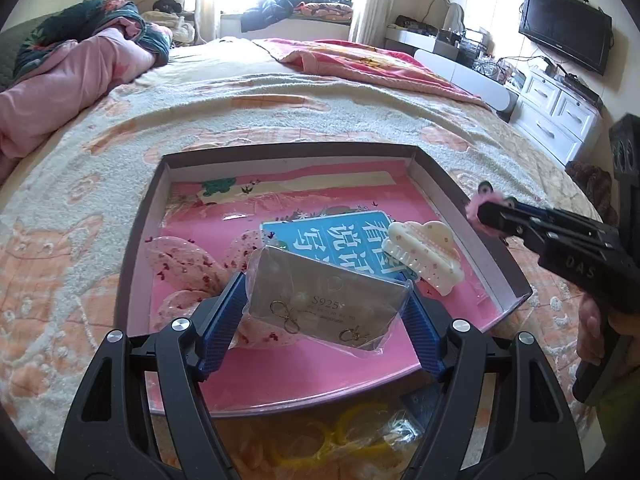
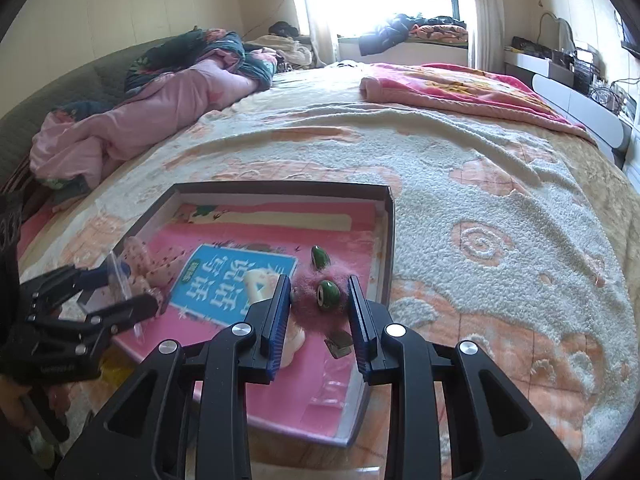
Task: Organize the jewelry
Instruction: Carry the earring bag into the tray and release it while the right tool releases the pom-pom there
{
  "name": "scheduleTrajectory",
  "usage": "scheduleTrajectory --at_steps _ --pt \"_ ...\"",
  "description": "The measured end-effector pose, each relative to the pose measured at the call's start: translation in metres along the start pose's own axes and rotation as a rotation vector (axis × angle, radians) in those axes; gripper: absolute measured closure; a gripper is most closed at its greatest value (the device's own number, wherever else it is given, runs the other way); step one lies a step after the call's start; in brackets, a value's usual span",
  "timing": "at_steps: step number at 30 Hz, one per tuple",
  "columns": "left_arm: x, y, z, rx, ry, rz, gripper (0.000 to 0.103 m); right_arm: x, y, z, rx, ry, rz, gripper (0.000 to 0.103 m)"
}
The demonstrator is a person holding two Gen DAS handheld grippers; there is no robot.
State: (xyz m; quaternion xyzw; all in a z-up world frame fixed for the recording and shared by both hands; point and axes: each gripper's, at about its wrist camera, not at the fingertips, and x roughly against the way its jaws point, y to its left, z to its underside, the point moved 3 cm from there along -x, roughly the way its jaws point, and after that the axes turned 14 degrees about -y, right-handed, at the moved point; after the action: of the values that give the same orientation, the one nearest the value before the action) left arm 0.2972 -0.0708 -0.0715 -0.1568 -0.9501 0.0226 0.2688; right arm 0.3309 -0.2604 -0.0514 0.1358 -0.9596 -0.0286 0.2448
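Holding an earring card (image 1: 326, 306) in its clear bag, the left gripper (image 1: 324, 312) pinches the card's two short edges, probably so the earrings face up and stay flat over the box (image 1: 516, 276). Beside it the right gripper (image 2: 320, 308) is clenched on a pink furry clip (image 2: 320, 300) with green eyes, carried above the box's near right corner, seemingly for setting down. Inside the box, on a pink book (image 1: 304, 364), lie a white claw clip (image 1: 422, 256) and a speckled scrunchie (image 1: 180, 264). Outside, just before the near wall, yellow rings (image 1: 340, 436) sit bagged on the blanket (image 2: 500, 220), not yet sorted. Beyond, bedding is heaped by the window.
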Motion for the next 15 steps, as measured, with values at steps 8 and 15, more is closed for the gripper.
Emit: scheduleTrajectory --at_steps 8,15 --pt "-0.013 -0.003 0.004 -0.009 0.032 0.006 0.037 -0.022 -0.005 -0.006 0.009 0.021 0.019 0.076" --pt "-0.02 -0.004 0.009 -0.006 0.052 0.016 0.037 -0.043 -0.005 -0.01 0.016 0.051 0.018 0.076"
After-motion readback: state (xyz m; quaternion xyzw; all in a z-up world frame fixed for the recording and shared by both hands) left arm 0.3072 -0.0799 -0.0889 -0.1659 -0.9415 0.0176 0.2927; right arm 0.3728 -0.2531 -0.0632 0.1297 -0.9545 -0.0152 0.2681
